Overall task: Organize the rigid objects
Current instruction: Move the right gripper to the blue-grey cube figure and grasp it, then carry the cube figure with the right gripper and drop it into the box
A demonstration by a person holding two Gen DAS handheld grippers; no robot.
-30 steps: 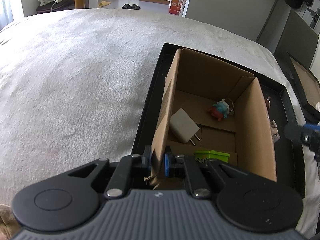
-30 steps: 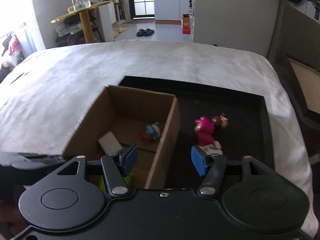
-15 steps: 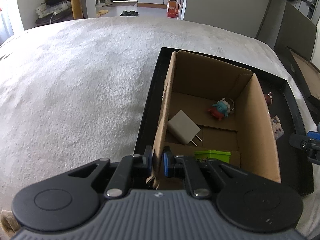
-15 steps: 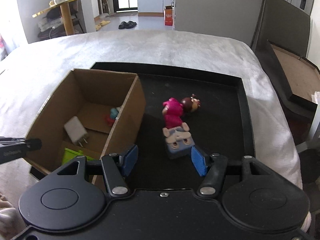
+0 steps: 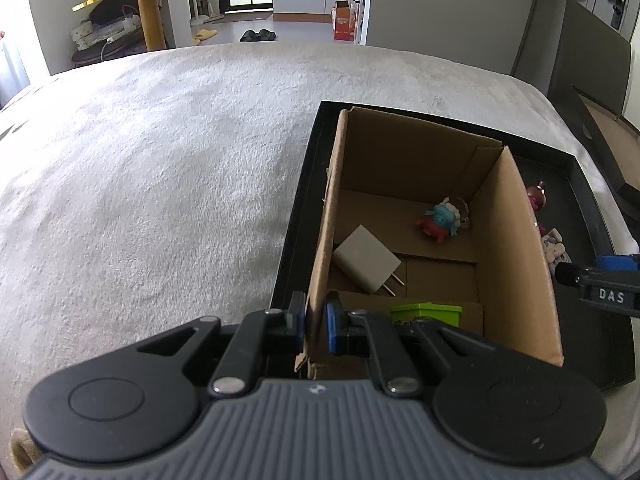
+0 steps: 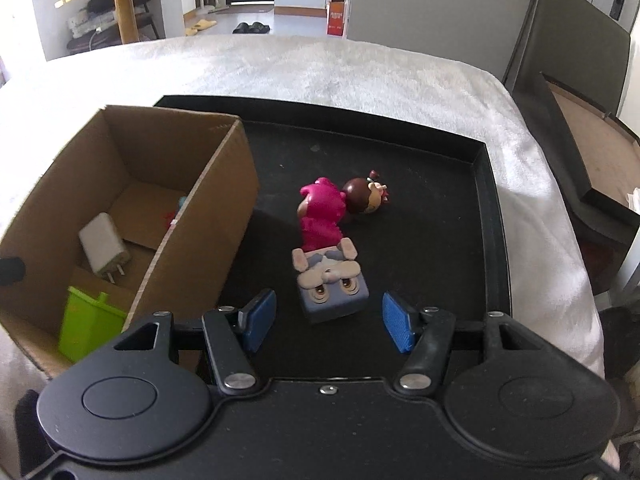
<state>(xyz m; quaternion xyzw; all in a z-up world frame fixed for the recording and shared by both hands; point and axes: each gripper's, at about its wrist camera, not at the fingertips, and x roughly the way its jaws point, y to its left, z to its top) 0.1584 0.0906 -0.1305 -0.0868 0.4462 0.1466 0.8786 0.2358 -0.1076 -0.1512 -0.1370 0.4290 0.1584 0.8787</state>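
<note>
Our left gripper (image 5: 314, 330) is clamped on the near wall of the cardboard box (image 5: 516, 256), which sits in the black tray (image 6: 486, 200). Our right gripper (image 6: 328, 320) hangs with jaws apart just over the blue block toy (image 6: 332, 292), not touching it, on the tray beside the box and against the pink figure (image 6: 322, 216).

In the left wrist view the cardboard box (image 5: 516, 256) wall hides most of the pink figure (image 5: 536, 198) and grey rabbit block (image 5: 556, 246) at right. The right hand-held gripper (image 5: 600, 280) is cut off by the right edge. The green bin (image 5: 426, 312) is half hidden behind the nearer flap. In the right wrist view the blue-red toy (image 6: 176, 212) barely peeks past the box wall
</note>
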